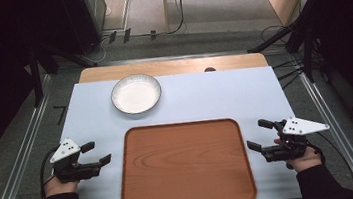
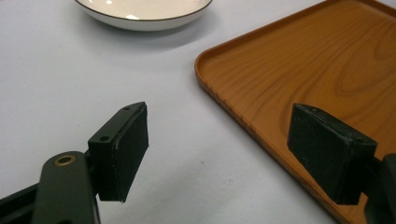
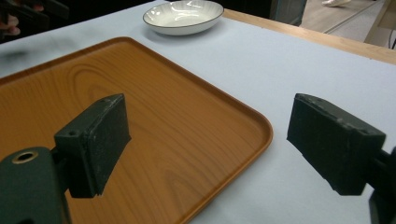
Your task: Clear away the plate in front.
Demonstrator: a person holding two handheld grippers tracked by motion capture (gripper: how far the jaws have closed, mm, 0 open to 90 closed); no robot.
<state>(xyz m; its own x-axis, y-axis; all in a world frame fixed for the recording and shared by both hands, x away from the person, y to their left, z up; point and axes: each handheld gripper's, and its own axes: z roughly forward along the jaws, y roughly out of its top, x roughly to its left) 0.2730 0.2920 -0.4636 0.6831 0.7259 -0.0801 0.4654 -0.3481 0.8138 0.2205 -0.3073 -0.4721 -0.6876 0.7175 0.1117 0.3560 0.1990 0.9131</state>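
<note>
Two grippers flanking tray, jaws apart, empty

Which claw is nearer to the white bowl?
Left. The left claw is below-left of the bowl; the right claw is farther, across the tray.

One sign can be read: a dark mark like the number 7, seen in the high view. It stands on the grey floor just beside the left edge of the bench. The tray and the bowl carry no text, label or brand.
</note>
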